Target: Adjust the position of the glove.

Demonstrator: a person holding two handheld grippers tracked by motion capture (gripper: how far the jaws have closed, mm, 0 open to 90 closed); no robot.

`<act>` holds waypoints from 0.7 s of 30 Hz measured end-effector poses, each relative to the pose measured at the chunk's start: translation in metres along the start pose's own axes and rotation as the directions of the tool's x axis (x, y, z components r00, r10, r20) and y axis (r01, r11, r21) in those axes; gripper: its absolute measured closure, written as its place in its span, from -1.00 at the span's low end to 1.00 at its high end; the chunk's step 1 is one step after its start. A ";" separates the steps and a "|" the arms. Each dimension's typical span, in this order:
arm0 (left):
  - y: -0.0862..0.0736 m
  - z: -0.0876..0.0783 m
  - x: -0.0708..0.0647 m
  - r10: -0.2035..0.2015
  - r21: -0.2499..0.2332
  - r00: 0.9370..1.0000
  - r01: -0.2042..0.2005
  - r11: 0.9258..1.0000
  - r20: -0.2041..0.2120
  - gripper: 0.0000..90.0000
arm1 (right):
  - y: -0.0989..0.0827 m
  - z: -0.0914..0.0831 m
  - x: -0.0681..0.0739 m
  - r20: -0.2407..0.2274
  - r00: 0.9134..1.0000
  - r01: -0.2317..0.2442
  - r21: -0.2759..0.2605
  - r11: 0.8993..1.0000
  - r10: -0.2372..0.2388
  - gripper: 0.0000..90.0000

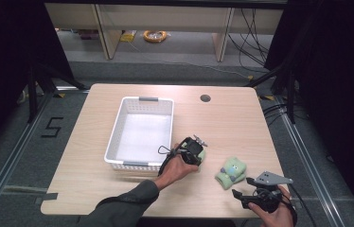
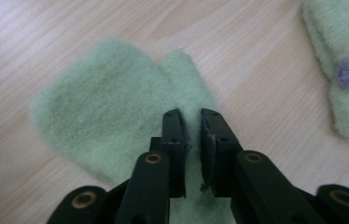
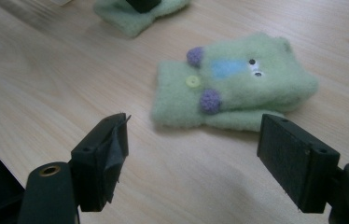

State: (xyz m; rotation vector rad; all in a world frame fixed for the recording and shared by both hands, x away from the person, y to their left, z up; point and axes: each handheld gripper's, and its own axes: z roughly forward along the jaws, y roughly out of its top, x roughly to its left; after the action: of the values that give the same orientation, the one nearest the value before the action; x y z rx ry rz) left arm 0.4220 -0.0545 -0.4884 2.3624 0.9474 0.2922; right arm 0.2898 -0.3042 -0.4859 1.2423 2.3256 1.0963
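High view first: I see my left gripper (image 1: 199,150) down on a plain green mitten (image 1: 202,154) lying on the desk (image 1: 94,179) just off the white basket's (image 1: 118,124) near right corner, while a second green mitten with a face (image 1: 231,171) lies a little to the right of it, apart from the first. My right gripper (image 1: 242,187) hangs near the desk's front right edge, just below and to the right of the faced mitten, not touching it. Left gripper view: the two black jaws stand close together, pinching a fold of the plain mitten (image 2: 107,107) near its thumb, so I read this gripper (image 2: 192,122) as clamped on the fabric; the edge of the other mitten (image 2: 345,70), with a purple pompom, sits at the upper right. Right gripper view: the jaws stand wide apart with nothing between them, this gripper (image 3: 193,133) aimed at the faced mitten (image 3: 238,84), which lies flat on the desk (image 3: 46,79) just beyond the fingertips; the plain mitten (image 3: 135,16) shows at the top edge.
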 end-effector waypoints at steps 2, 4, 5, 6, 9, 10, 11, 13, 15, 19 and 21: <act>-0.001 -0.001 0.002 -0.001 -0.005 1.000 0.001 1.000 0.020 0.87 | 0.000 0.000 0.000 0.002 1.000 0.002 -0.001 1.000 -0.002 -0.43; -0.002 -0.003 0.004 0.003 -0.012 0.999 -0.002 1.000 0.035 0.89 | 0.000 -0.001 0.000 0.004 1.000 0.003 -0.004 1.000 -0.002 -0.43; -0.003 -0.004 0.005 0.015 -0.017 0.999 -0.014 1.000 0.041 0.90 | 0.000 -0.002 0.002 0.009 1.000 -0.015 0.005 1.000 0.015 -0.43; -0.004 -0.007 0.004 0.029 -0.014 0.998 -0.028 1.000 0.050 0.92 | 0.000 -0.001 0.001 0.013 1.000 -0.010 -0.002 1.000 0.010 -0.43; -0.009 -0.015 0.001 0.060 -0.013 0.994 -0.059 0.998 0.091 0.93 | 0.000 -0.002 -0.001 0.014 1.000 -0.001 -0.014 1.000 0.001 -0.43; -0.010 -0.019 0.001 0.092 -0.010 0.989 -0.091 0.996 0.117 0.93 | 0.000 -0.002 -0.001 0.015 1.000 0.000 -0.014 1.000 0.000 -0.43; -0.013 -0.023 -0.001 0.113 -0.013 0.984 -0.112 0.994 0.137 0.93 | 0.000 -0.002 -0.001 0.016 1.000 -0.011 -0.015 1.000 0.011 -0.43; -0.018 -0.030 -0.006 0.155 -0.032 0.976 -0.152 0.988 0.152 0.93 | 0.000 -0.002 -0.001 0.015 1.000 -0.010 -0.014 1.000 0.010 -0.43; -0.022 -0.033 -0.009 0.182 -0.048 0.969 -0.177 0.983 0.168 0.93 | 0.000 -0.002 -0.001 0.014 1.000 -0.004 -0.015 1.000 0.004 -0.43; -0.039 -0.051 -0.017 0.263 -0.073 0.936 -0.253 0.965 0.235 0.92 | 0.000 -0.002 0.000 0.011 1.000 -0.017 -0.011 1.000 0.017 -0.43; -0.046 -0.056 -0.019 0.297 -0.080 0.923 -0.286 0.955 0.243 0.92 | 0.000 -0.001 0.000 0.010 1.000 -0.015 -0.011 1.000 0.015 -0.43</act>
State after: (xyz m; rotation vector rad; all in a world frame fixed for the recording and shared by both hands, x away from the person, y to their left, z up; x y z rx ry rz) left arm 0.3601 -0.0171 -0.4693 2.4265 0.4645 0.1171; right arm 0.2890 -0.3045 -0.4850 1.2607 2.3034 1.1037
